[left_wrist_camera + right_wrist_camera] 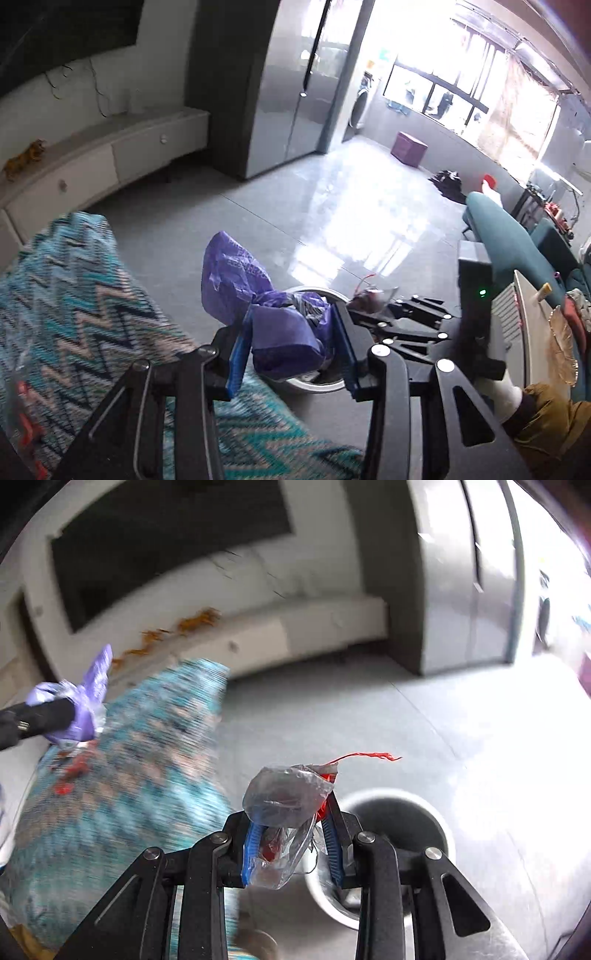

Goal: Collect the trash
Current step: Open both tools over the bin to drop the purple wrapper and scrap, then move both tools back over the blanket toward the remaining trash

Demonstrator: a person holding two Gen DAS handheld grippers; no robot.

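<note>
From the left wrist, the left claw (291, 345) pinches a purple bag (258, 314) between its 2 pads, just above the steel bin (317, 384) at 6 o'clock, likely for dropping. From the right wrist, the right claw (291, 843) grips a clear wrapper (286, 797); the bin (399, 812) sits at 4 o'clock.

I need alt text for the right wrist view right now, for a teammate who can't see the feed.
The right tool grips a crumpled clear plastic wrapper with a red strip, held just left of an open steel trash bin on the grey floor. At far left, the left tool holds a purple plastic bag over a teal zigzag-patterned cushion. The picture is motion-blurred.
</note>
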